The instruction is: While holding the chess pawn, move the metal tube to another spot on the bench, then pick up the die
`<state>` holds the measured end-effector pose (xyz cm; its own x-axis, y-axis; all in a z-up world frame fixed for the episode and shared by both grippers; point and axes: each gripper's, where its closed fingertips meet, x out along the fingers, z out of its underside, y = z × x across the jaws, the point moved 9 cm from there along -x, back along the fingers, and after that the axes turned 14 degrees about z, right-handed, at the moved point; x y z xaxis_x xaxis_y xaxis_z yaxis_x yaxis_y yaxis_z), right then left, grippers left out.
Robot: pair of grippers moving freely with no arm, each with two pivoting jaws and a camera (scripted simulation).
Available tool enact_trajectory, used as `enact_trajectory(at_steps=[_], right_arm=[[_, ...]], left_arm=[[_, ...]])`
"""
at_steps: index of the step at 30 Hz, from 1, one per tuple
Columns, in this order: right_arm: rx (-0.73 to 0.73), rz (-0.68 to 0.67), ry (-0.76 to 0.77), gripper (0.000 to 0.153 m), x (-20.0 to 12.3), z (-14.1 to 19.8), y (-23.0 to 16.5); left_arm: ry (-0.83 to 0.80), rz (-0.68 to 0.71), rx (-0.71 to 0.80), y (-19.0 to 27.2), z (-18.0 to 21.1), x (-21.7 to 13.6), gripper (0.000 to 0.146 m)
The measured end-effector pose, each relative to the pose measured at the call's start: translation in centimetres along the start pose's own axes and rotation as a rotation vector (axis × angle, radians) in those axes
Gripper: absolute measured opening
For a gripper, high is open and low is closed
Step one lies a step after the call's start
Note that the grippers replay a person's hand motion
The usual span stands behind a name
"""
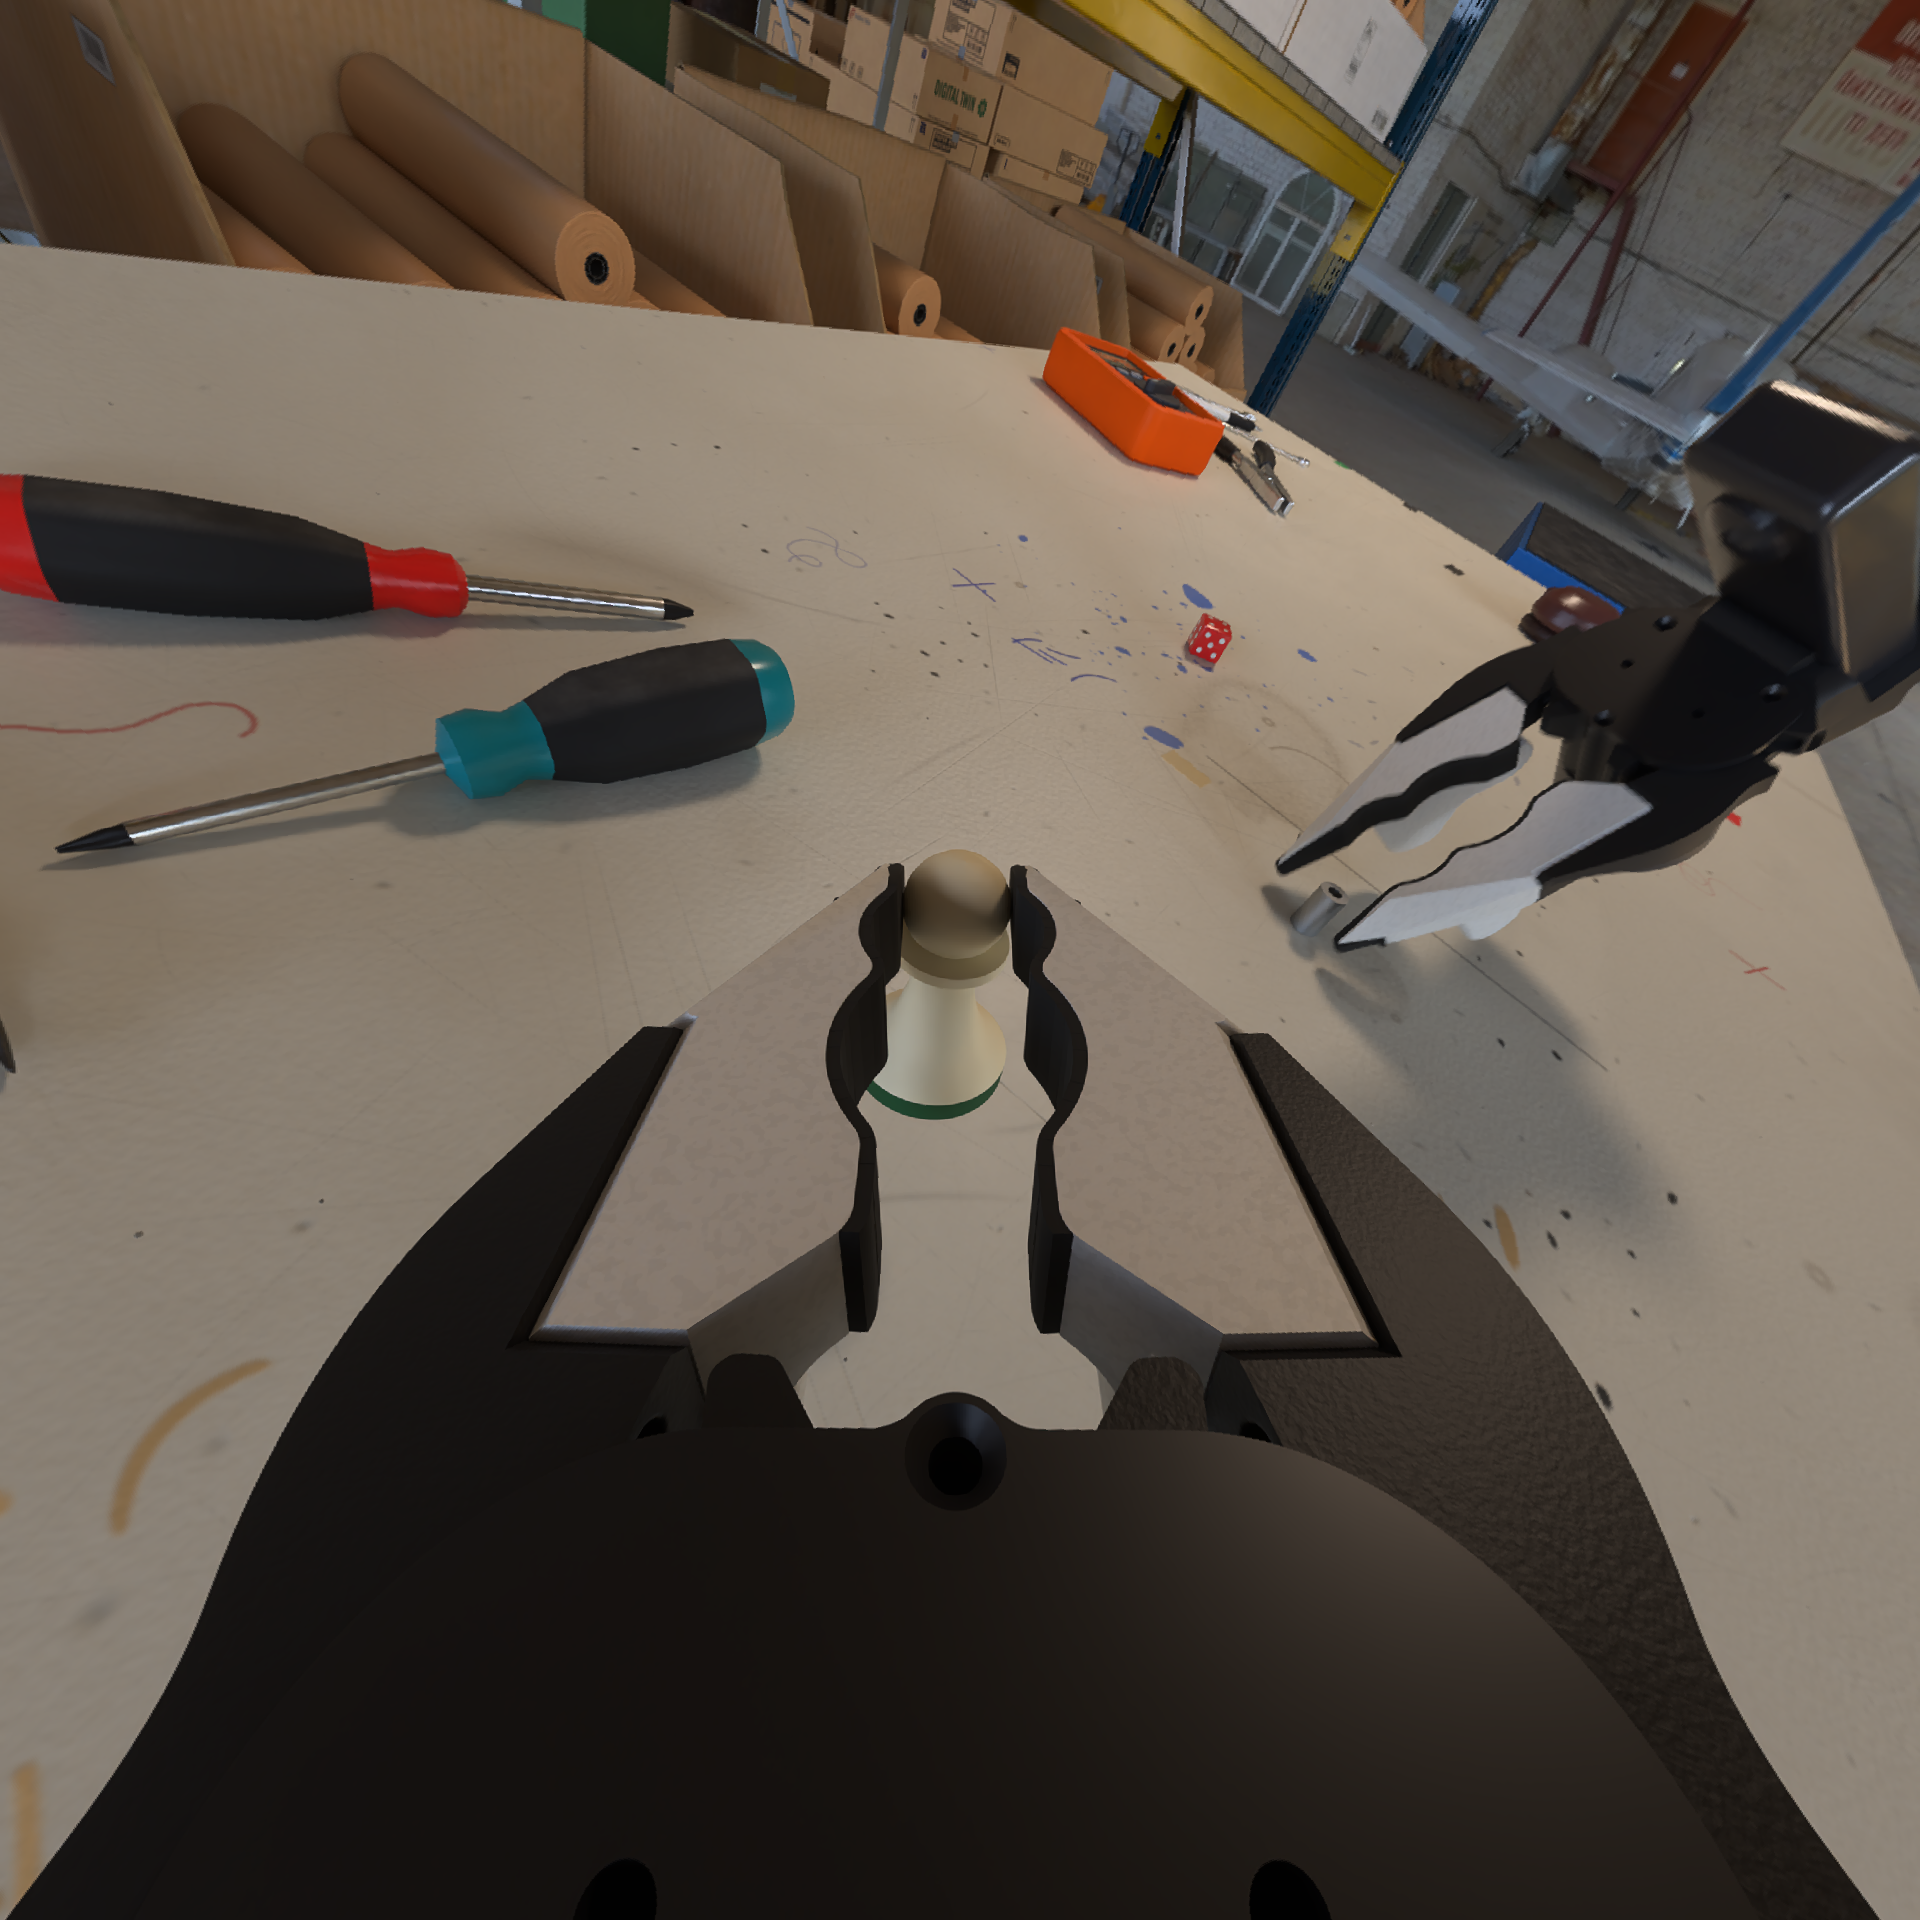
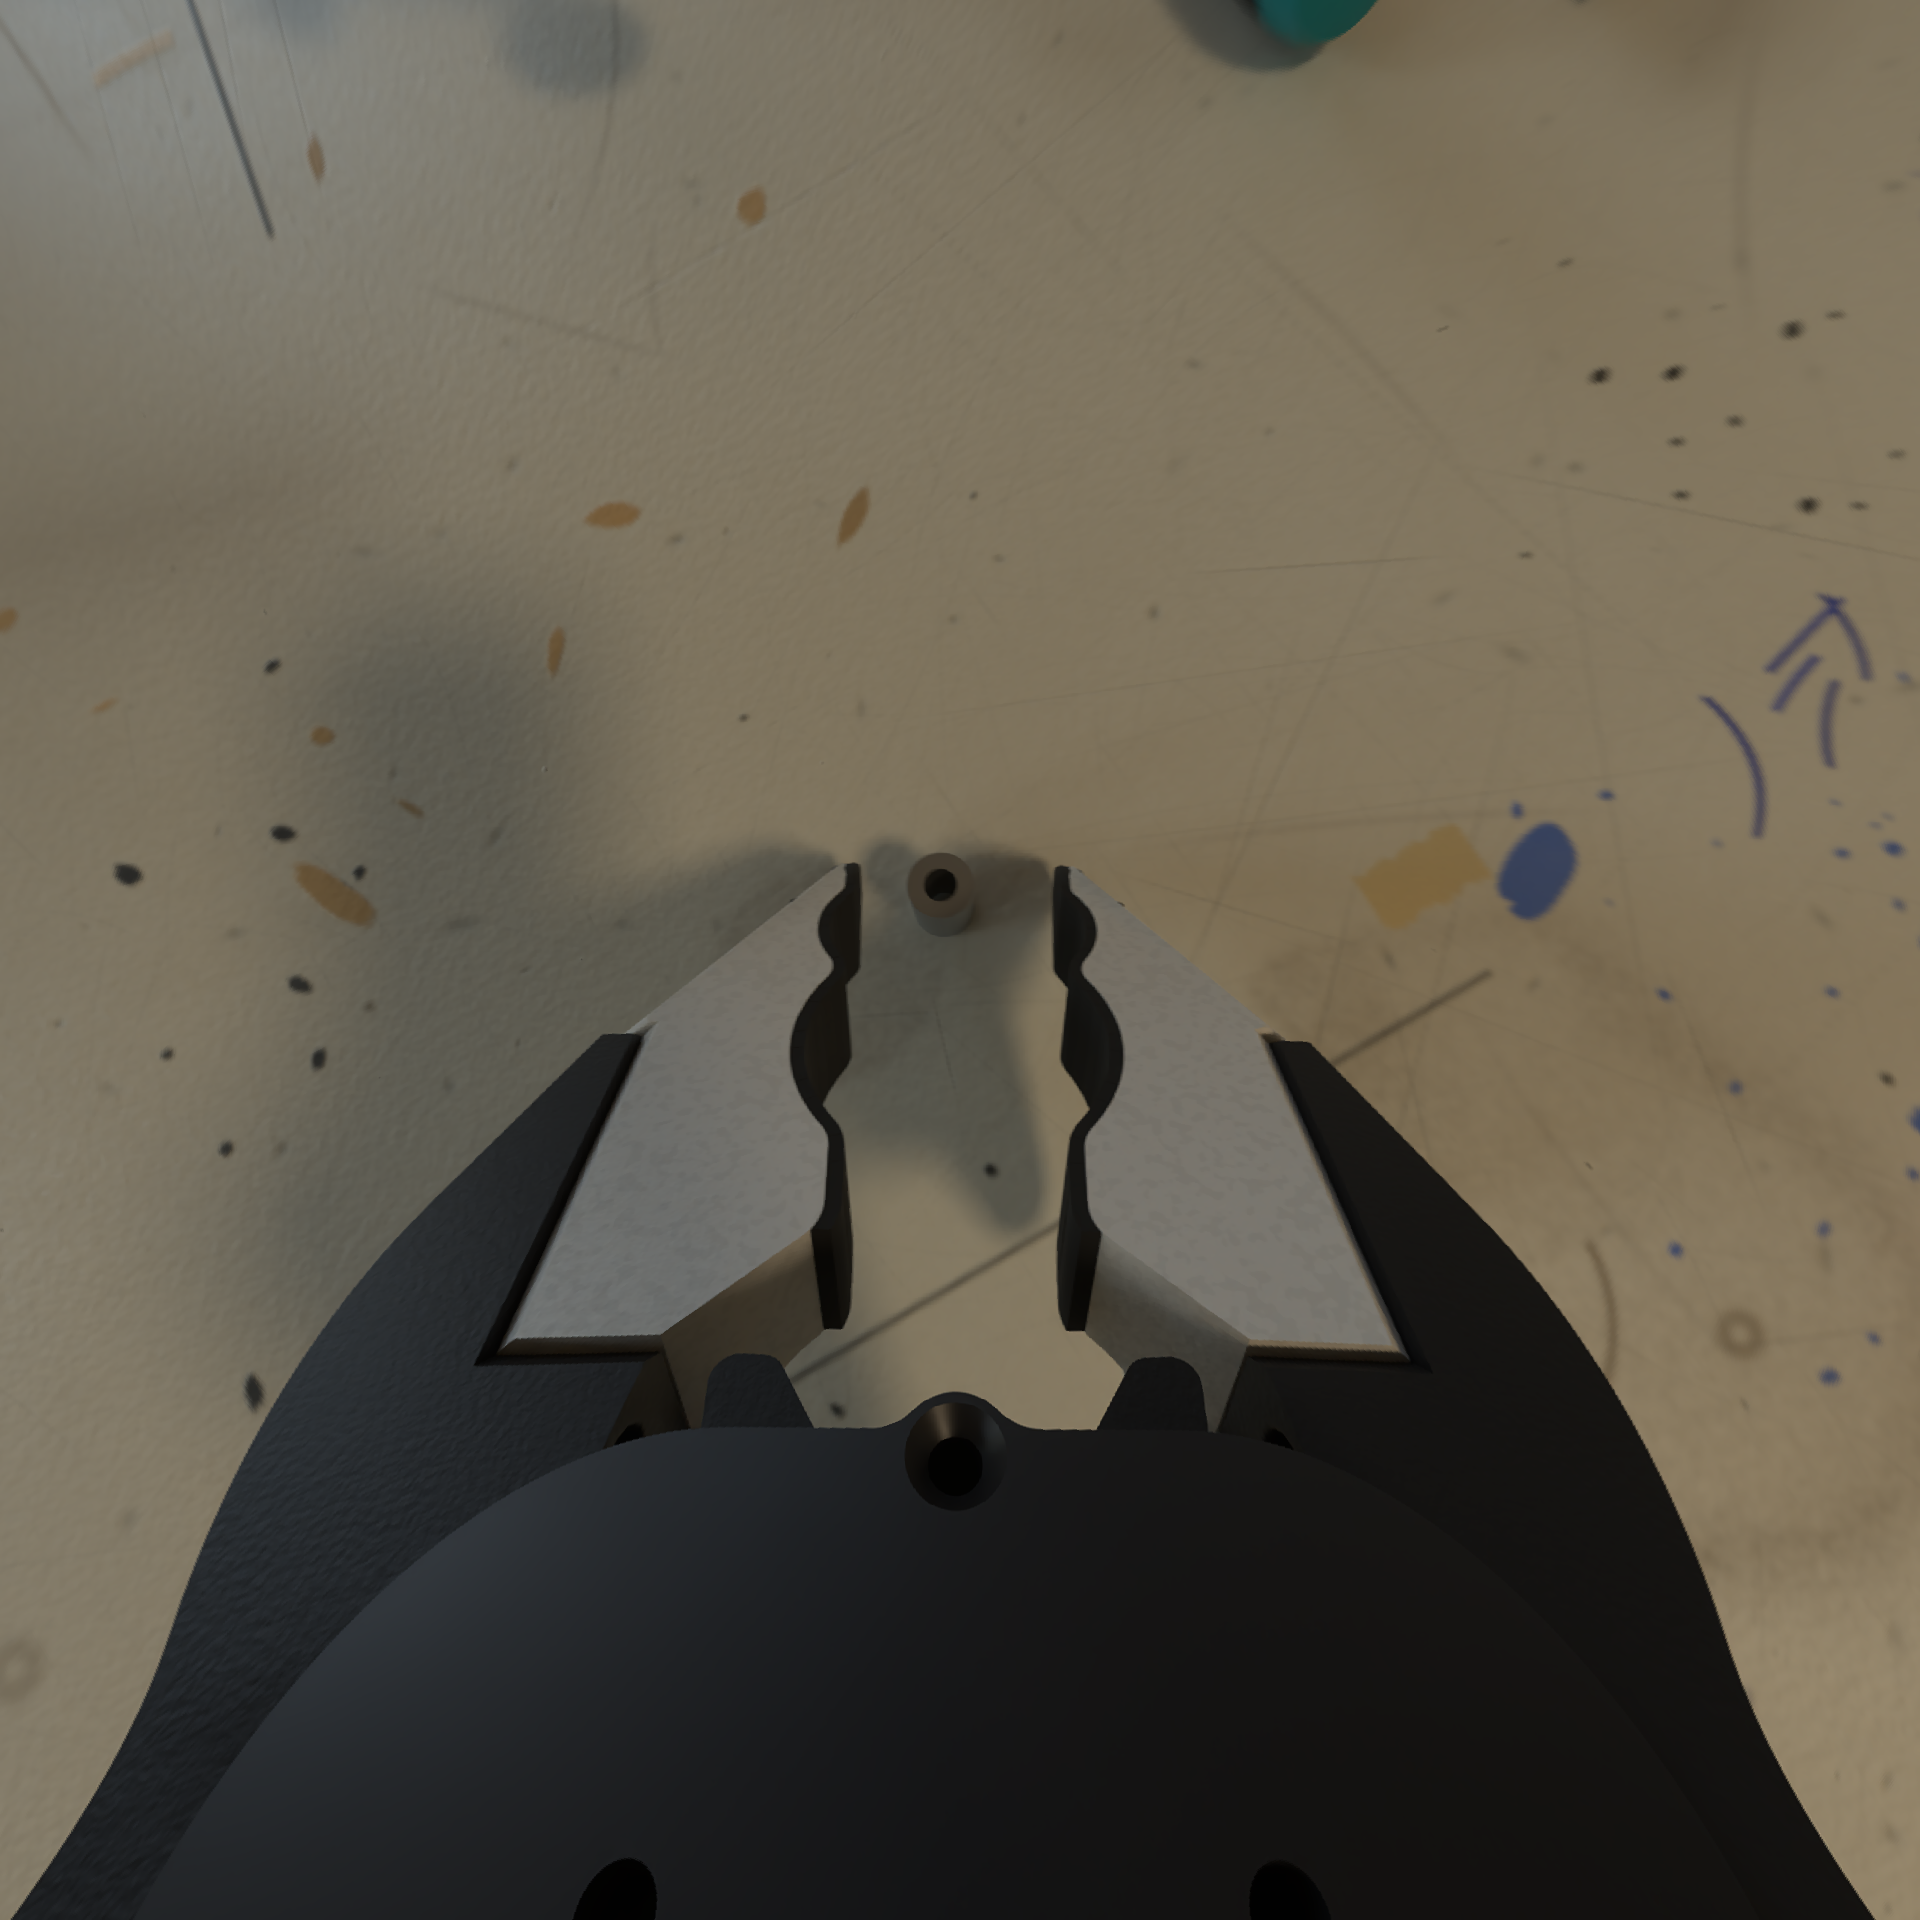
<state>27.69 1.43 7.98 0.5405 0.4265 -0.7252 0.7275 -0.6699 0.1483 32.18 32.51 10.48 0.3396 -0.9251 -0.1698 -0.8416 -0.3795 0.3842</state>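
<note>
My left gripper (image 1: 956, 894) is shut on a cream chess pawn (image 1: 940, 1029) with a green base ring, gripped at its round head above the bench. My right gripper (image 2: 956, 883) is open, its tips low over the bench on either side of a small grey metal tube (image 2: 942, 894) that lies on the surface. In the left wrist view the right gripper (image 1: 1311, 902) comes in from the right with the tube (image 1: 1317, 910) between its tips. A red die (image 1: 1208, 640) with white pips sits farther back on the bench.
A red-and-black screwdriver (image 1: 239, 561) and a teal-and-black screwdriver (image 1: 582, 727) lie to the left. An orange case (image 1: 1127, 400) and small tools (image 1: 1262, 473) sit at the far edge. Cardboard rolls (image 1: 488, 197) stand behind the bench. The bench edge runs along the right.
</note>
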Motion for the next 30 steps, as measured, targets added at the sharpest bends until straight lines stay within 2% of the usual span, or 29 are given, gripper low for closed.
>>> enact_trajectory(at_steps=[4,8,12,14,17,22,26,30], right_arm=[[0.12,0.095,0.062,0.048,-2.0,0.9,2.8],[0.269,0.451,0.073,0.056,-3.7,2.9,8.2],[0.355,0.62,0.089,0.057,-3.9,4.0,12.4],[0.388,0.618,0.072,0.057,-3.3,4.1,14.1],[0.393,0.529,0.064,0.057,-2.1,3.6,15.5],[0.282,0.436,0.004,0.049,0.7,1.5,15.6],[0.215,0.475,-0.084,0.042,1.3,1.4,15.4],[0.277,0.528,-0.097,0.039,-0.5,2.6,15.9]], left_arm=[[-0.013,-0.007,0.015,0.1,0.1,0.1,0.02],[-0.011,0.005,0.01,0.1,0.1,0.3,0.02],[-0.026,-0.014,0.025,0.0,0.1,0.3,0.02],[-0.032,-0.019,0.035,0.0,0.1,0.4,0.02],[-0.042,-0.024,0.045,0.0,0.1,0.4,0.02],[-0.054,-0.021,0.054,0.1,0.2,0.6,0.02],[-0.066,-0.025,0.064,0.1,0.3,0.6,0.02],[-0.058,-0.016,0.057,0.1,0.2,0.7,0.02]])
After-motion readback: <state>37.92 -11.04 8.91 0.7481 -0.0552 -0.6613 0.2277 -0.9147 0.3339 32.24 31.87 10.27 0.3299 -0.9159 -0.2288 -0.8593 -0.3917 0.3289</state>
